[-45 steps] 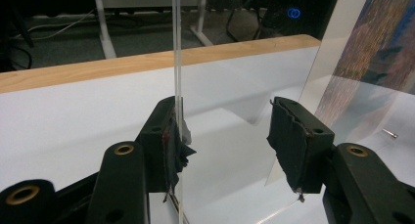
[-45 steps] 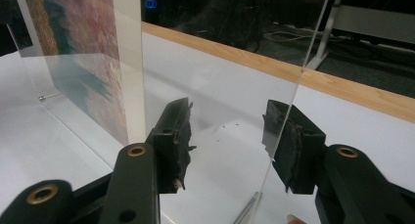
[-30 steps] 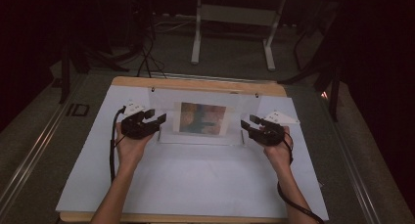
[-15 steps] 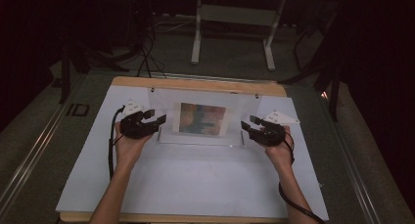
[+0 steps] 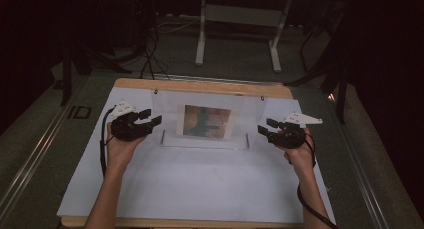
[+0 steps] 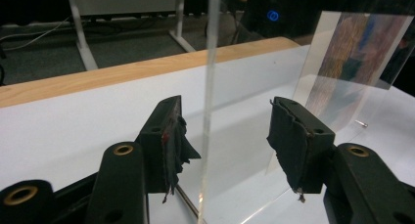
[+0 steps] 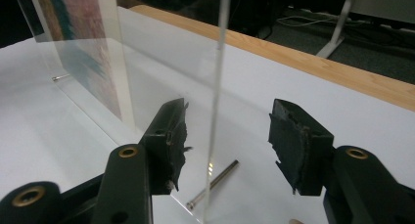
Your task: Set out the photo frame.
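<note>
- Frame (image 5: 206, 120), a clear acrylic one, stands upright on the white sheet (image 5: 200, 189) toward the table's far edge, with a colourful print (image 5: 207, 121) sandwiched in its middle.
- Left gripper (image 5: 155, 119) is level at the frame's left edge; its jaws straddle that edge (image 6: 209, 111), open, pads clear.
- Right gripper (image 5: 265, 126) mirrors it at the right edge (image 7: 219, 87); its jaws have just been opening, astride the edge without touching.

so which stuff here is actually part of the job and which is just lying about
In the job:
- clear acrylic frame with picture
- left gripper, jaws open around its edge
- right gripper, jaws open likewise

Lying about:
- metal pin
- desk frame behind
- floor cables
</note>
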`<state>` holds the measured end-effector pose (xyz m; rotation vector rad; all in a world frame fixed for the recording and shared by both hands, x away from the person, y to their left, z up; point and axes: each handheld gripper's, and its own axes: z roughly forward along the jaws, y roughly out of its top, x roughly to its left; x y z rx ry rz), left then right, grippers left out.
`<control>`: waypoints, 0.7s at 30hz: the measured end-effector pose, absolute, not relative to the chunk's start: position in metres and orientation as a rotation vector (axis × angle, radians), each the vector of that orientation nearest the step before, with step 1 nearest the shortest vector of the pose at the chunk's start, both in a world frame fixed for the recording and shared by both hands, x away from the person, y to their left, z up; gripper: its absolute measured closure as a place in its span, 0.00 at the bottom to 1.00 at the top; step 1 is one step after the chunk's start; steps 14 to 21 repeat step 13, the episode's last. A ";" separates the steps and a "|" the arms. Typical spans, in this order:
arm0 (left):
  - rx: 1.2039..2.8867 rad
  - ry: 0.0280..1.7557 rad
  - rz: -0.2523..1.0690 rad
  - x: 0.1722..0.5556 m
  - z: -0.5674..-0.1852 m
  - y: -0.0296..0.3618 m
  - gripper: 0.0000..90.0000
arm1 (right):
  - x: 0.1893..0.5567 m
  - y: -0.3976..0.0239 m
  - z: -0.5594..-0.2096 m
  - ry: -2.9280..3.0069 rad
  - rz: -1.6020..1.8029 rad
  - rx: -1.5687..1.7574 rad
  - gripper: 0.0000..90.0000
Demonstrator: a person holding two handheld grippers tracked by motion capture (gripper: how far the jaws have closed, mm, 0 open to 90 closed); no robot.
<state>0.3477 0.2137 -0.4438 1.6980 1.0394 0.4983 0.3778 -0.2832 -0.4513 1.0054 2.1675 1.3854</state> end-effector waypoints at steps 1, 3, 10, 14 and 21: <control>1.697 1.045 0.498 0.347 -0.443 0.216 0.53 | 0.378 -0.285 -0.451 2.168 1.387 1.008 0.53; 1.693 1.052 0.499 0.348 -0.443 0.219 0.53 | 0.378 -0.287 -0.450 2.168 1.385 1.009 0.53; 1.677 1.097 0.483 0.350 -0.446 0.233 0.53 | 0.381 -0.298 -0.452 2.180 1.333 1.045 0.53; 1.676 1.124 0.484 0.351 -0.449 0.238 0.53 | 0.383 -0.302 -0.454 2.196 1.291 1.066 0.52; 1.676 1.124 0.484 0.351 -0.449 0.238 0.53 | 0.383 -0.302 -0.454 2.196 1.291 1.066 0.52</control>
